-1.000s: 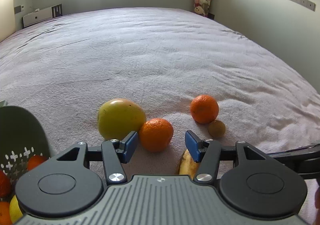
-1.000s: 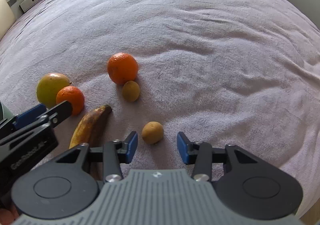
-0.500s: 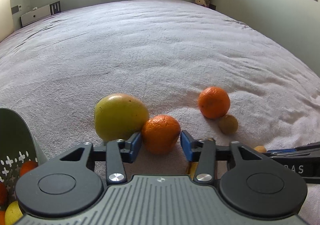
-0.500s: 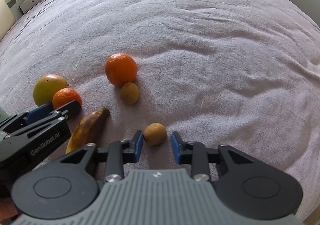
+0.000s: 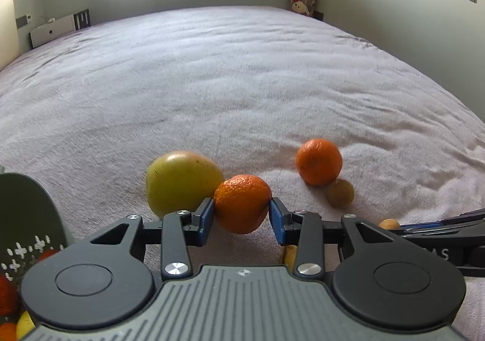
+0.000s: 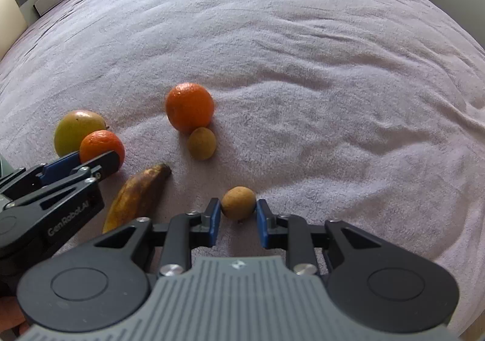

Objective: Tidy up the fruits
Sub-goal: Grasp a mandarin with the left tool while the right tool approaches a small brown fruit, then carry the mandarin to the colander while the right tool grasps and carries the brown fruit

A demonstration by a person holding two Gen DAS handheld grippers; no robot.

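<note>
A small orange point(image 5: 242, 203) lies on the mauve bedspread point(image 5: 242, 83), touching a yellow-green round fruit point(image 5: 182, 180). My left gripper point(image 5: 241, 210) is closing on that orange, and both blue pads press its sides. In the right wrist view my right gripper point(image 6: 238, 210) is shut on a small tan round fruit point(image 6: 238, 203) that rests on the cover. The left gripper point(image 6: 91, 159) shows there at the left, clamped on the orange point(image 6: 101, 145).
A second orange point(image 6: 189, 106) and a small brownish-green fruit point(image 6: 201, 143) touch each other further back. A browned banana point(image 6: 136, 195) lies between the grippers. A dark green perforated basket point(image 5: 27, 213) with fruit inside stands at the left. The bed stretches wide beyond.
Both grippers' jaws have drawn in: the left pair from well apart onto the small orange, the right pair onto the tan fruit. Neither fruit has left the bedspread.
</note>
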